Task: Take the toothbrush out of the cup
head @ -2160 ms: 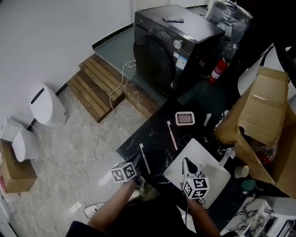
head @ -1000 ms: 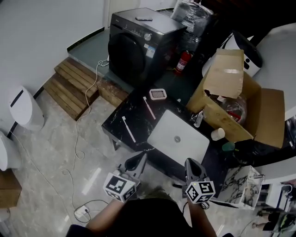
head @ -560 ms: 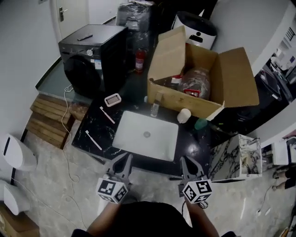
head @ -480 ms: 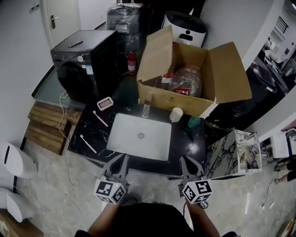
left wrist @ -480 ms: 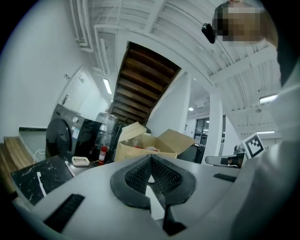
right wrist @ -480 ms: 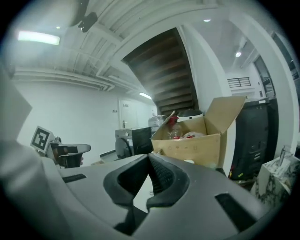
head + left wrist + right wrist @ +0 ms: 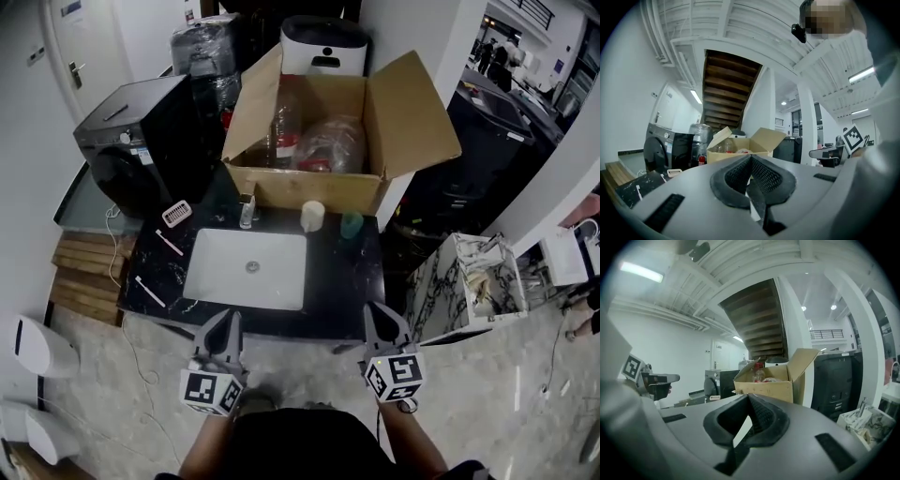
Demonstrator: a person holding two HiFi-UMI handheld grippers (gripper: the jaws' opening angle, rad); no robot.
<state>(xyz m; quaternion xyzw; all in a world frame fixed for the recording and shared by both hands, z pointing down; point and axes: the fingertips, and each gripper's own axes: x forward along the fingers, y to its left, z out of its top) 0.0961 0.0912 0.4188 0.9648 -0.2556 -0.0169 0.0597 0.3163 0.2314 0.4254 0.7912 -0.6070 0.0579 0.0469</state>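
Observation:
A white cup (image 7: 312, 216) and a green cup (image 7: 352, 225) stand at the back of the black counter (image 7: 342, 281), behind the white sink (image 7: 281, 281). What they hold is too small to tell. A pink toothbrush (image 7: 170, 243) and a white toothbrush (image 7: 150, 292) lie flat on the counter's left end. My left gripper (image 7: 228, 320) (image 7: 750, 157) and right gripper (image 7: 376, 315) (image 7: 749, 397) hover in front of the counter's near edge. Both are shut with nothing between the jaws, well short of the cups.
An open cardboard box (image 7: 337, 131) with bottles and bags sits behind the cups. A small bottle (image 7: 247, 211) stands behind the sink, and a soap tray (image 7: 176, 214) sits at the left. A dark washing machine (image 7: 131, 141) stands at the far left. A marble-patterned rack (image 7: 473, 286) stands to the right.
The head view has swung from the counter's left end round to its front, with the box now straight ahead. Both grippers stayed shut and low in front of the counter.

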